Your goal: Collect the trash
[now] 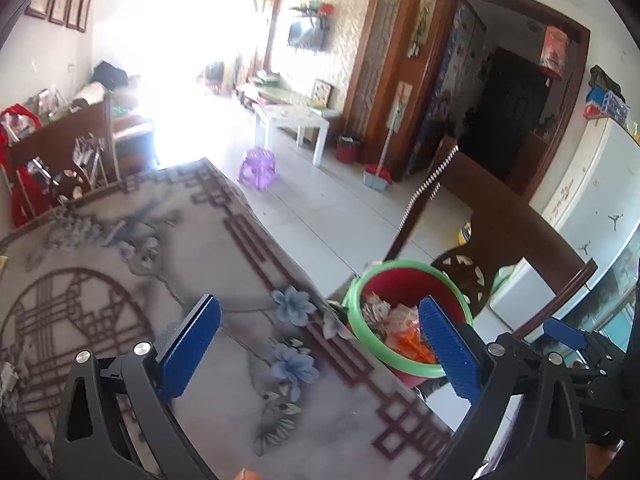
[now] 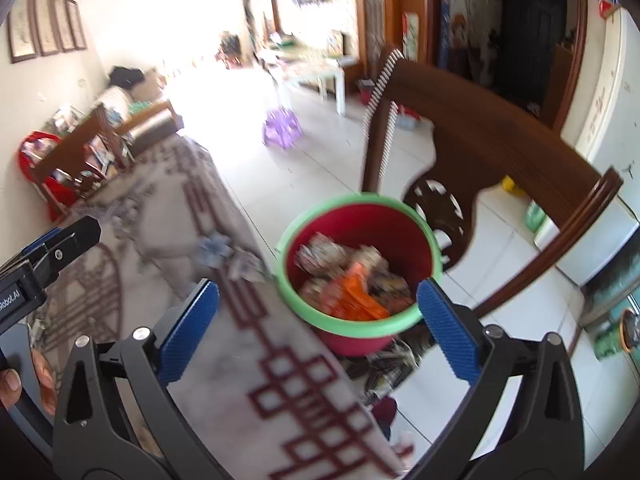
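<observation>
Both grippers, left gripper [image 1: 320,348] and right gripper [image 2: 318,328], gaped wide and empty above the counter [image 1: 160,248]; one red bin [image 2: 360,272] beside it held blurred wrappers [image 2: 352,296], uncountable.

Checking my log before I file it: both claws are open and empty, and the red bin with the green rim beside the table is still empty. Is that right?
Not quite. The red plastic bin with the green rim is not empty: it holds crumpled wrappers, including an orange one, as the right wrist view shows. The rest stands: the left claw and right claw are open and empty, and the bin stands beside the patterned table.
</observation>
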Motion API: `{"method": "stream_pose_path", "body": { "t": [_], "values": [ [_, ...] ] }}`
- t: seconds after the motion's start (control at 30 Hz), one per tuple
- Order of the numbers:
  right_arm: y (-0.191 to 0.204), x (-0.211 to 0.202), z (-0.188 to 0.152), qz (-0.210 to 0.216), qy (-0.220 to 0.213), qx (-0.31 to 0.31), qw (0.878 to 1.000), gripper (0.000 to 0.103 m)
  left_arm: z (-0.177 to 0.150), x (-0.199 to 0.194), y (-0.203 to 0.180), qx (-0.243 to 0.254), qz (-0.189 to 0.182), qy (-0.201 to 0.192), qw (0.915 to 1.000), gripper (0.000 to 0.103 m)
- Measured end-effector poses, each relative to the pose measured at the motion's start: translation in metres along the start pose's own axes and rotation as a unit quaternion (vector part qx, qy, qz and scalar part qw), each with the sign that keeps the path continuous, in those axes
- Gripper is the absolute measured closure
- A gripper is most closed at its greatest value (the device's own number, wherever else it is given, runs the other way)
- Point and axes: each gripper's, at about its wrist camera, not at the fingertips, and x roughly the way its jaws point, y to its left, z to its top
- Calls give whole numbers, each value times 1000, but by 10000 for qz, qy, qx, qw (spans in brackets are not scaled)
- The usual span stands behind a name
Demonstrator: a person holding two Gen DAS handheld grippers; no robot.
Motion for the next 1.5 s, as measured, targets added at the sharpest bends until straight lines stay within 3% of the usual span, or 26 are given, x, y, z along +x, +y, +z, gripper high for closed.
{"method": "stream_pose_path", "body": {
  "t": [0.2,0.33,0.4,0.5,0.63,0.83,1.5],
  "values": [
    [49,-52,12,383,-1141,-295,9923,5,15,-73,38,-246,680,-879,9935,8],
    [66,-88,10,290,-2436,-244,9691,5,17,-98,56,-461,836,-1177,9884,8],
    [71,-93,2,85,-2730,-230,9617,4,14,-110,58,-597,1009,-1334,9841,8],
    [79,-90,1,19,-2425,-315,9697,5,4,-126,54,-556,1174,-1615,9783,8],
    [81,-85,-6,-10,-1916,-267,9811,5,5,-126,50,-575,1227,-1363,9814,8],
    [79,-94,-4,-148,-1621,-291,9862,5,2,-126,49,-740,1231,-1138,9831,8],
    [85,-117,10,-64,-1555,-303,9873,5,4,-139,52,-813,1424,-907,9823,8]
  ]
}}
